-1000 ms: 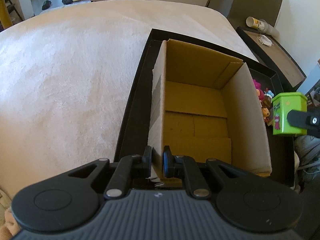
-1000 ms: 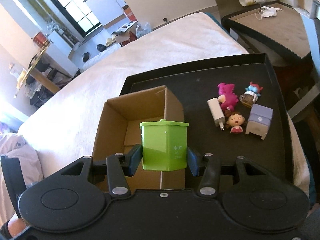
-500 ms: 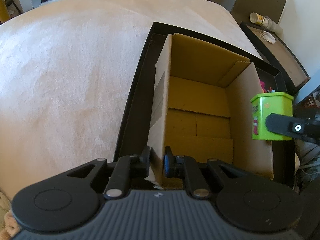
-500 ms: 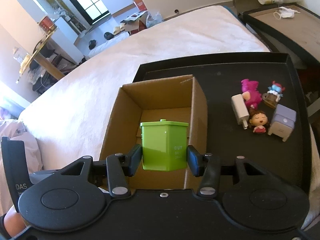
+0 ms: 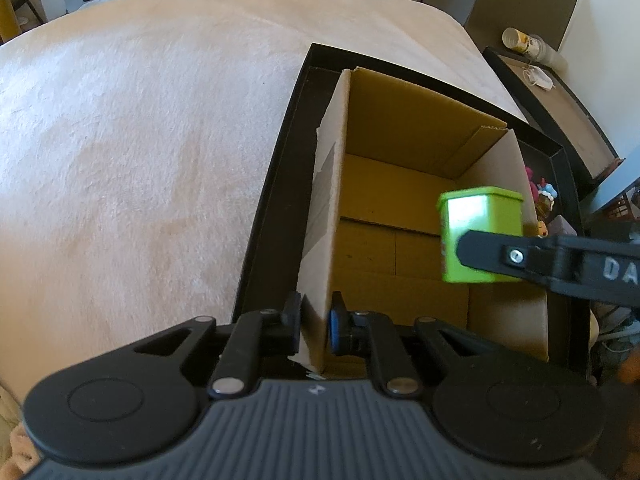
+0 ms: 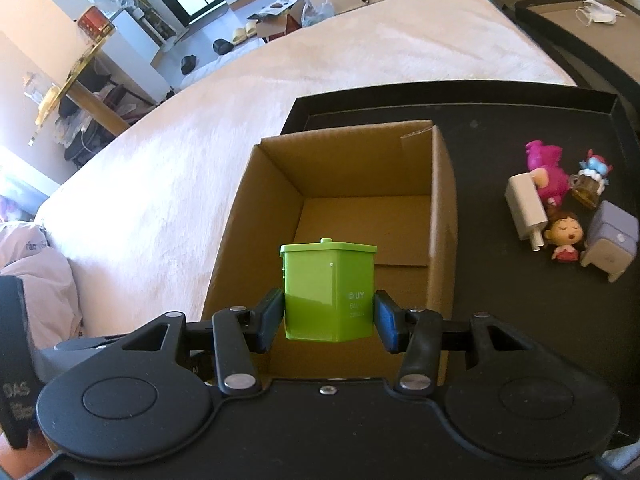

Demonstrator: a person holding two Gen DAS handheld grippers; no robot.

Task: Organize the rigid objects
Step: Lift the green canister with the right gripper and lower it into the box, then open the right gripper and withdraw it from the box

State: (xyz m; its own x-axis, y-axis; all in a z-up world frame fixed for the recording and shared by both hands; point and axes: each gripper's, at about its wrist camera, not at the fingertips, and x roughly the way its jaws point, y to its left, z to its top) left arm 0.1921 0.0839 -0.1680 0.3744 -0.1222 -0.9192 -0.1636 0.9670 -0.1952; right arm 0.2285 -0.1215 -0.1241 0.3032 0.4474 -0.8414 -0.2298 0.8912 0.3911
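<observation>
Right tongs [image 6: 329, 322] clamped the green toy bin [image 6: 328, 291], held above the open cardboard box [image 6: 442, 216]. Left tongs [image 5: 313, 325] pinched shut on the box's near wall. Box sat in black tray [image 6: 500, 108] on bed; figurines [image 6: 564, 236] lay beside it.

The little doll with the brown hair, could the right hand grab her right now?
Probably not yet. The right gripper is already shut on the green bin, over the cardboard box. The doll lies uncovered on the black tray.
</observation>
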